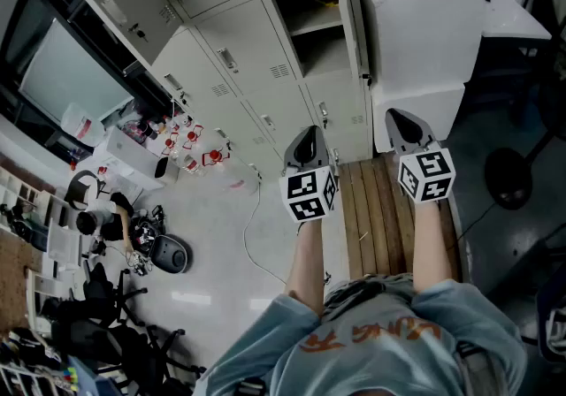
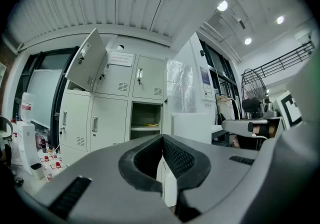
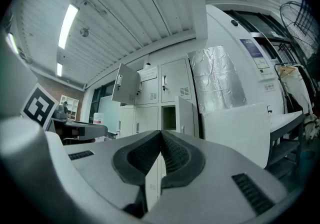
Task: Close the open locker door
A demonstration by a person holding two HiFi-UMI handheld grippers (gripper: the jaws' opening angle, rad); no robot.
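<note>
Left gripper [image 2: 162, 140]: jaws together, black ribbed pads touching, nothing between; grey matte plastic body. Right gripper [image 3: 161, 135]: same, pads pressed together, empty. In the head view both are held side by side at centre frame, left gripper [image 1: 307, 148] and right gripper [image 1: 405, 125], each with its marker cube, tips toward the lockers, well apart from them

Lower open locker door [image 3: 186, 115]: flat tall rectangle, long axis vertical, pale grey sheet metal, hinged on the right side of its compartment, swung out toward the person. Centre of the right gripper view, face showing; near edge-on in the left gripper view [image 2: 163, 118]; thin slab at upper centre of the head view [image 1: 356, 27]. Open compartment [image 2: 146, 120] beside it is dark, with one shelf

Upper open locker door [image 2: 90, 60]: same metal, tilted outward at upper left, small handle, louvre vents

Locker bank [image 1: 256, 58]: smooth grey panels, slotted vents. White box [image 1: 416, 32] at its right. Wooden slat platform [image 1: 380, 209] under the grippers
</note>
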